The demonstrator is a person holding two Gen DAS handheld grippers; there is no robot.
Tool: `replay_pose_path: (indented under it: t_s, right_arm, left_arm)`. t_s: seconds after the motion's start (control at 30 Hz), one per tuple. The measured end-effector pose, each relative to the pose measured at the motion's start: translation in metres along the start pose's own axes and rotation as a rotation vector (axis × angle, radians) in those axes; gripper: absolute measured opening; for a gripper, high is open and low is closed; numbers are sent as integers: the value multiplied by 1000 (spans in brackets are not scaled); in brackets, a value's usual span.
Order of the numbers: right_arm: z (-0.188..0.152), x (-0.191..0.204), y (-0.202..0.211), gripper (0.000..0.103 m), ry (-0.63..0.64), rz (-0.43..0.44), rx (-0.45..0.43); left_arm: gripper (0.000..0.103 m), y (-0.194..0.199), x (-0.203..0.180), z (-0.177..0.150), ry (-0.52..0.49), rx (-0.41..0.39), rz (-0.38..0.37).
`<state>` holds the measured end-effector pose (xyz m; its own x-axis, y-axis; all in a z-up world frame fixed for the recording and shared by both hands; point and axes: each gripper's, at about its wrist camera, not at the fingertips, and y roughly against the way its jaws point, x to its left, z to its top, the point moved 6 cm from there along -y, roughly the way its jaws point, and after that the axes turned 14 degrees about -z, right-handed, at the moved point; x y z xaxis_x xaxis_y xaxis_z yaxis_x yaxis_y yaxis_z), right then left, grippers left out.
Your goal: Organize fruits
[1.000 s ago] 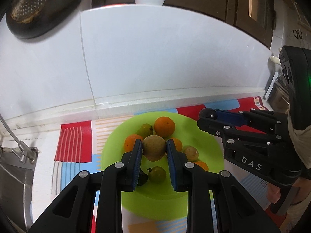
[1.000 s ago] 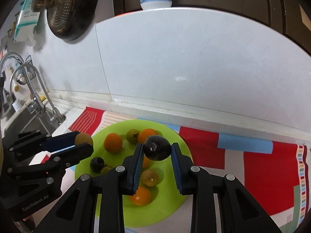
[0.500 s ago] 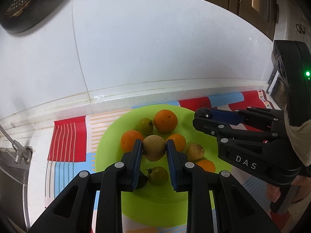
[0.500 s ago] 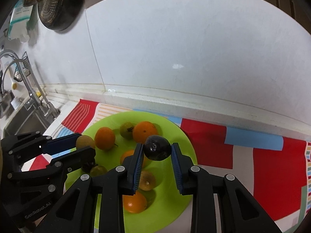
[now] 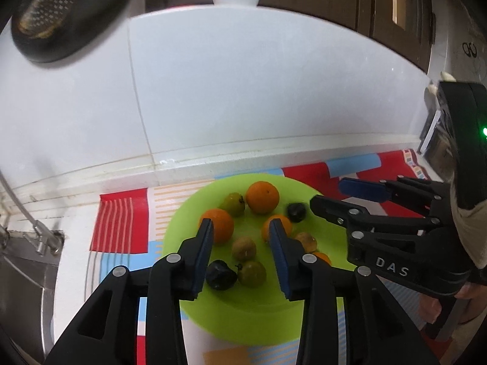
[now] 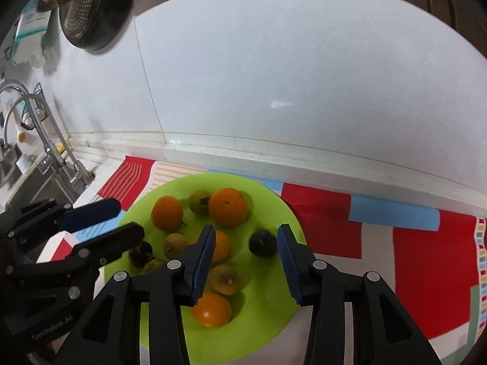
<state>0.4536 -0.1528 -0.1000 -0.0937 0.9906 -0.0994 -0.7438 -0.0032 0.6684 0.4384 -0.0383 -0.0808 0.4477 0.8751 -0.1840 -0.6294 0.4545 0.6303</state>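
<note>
A lime green plate [image 5: 243,319] [image 6: 261,310] holds several fruits: oranges, small green ones, brownish ones and two dark ones. My left gripper [image 5: 240,234] is open and empty above the plate; a brown round fruit [image 5: 244,248] [image 6: 175,245] lies on the plate below its jaws. My right gripper [image 6: 246,238] is open and empty; a dark plum [image 6: 263,243] [image 5: 296,211] lies on the plate between its fingers. The right gripper shows in the left wrist view [image 5: 344,196], and the left gripper shows in the right wrist view [image 6: 124,217].
The plate sits on a red, blue and white patterned mat [image 6: 426,267] on a white counter against a white tiled wall. A sink with a tap [image 6: 45,140] is at the left. A dark strainer pan [image 5: 61,15] hangs on the wall.
Both grippers opened. The brown fruit left the left gripper and the dark plum left the right gripper; both now lie on the plate.
</note>
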Motion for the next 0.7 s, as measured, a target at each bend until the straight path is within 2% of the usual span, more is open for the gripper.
replay_pose_path:
  t_s: [0.13,0.23,0.33,0.47,0.5,0.57,0.7]
  right_arm:
    - [-2,-1,25,43,-3,-15,-30]
    - [-6,-3,50,43,-11,-29,-54]
    - [-10,-5,72,52,-25,-47,-76]
    - [-15,-8,104,54,-38,-63,-113]
    - [-17,-9,112,59,-44,-68,-120]
    - [-21,-12,128,65,-56,-77,-135]
    - [-33,-14,158,71,-69,-117,-163]
  left_arm:
    - [42,23,-4,0,22,-33,15]
    - [52,45,-7,-1,39,-66,21]
    - [54,66,-14,-4,25,-94,33]
    - [63,94,-24,-10,18,-126,47]
    - [67,100,-26,-11,16,-131,50]
    - [68,112,-32,-15,8,-142,63]
    - [73,135,-43,-23,-15,-161,84]
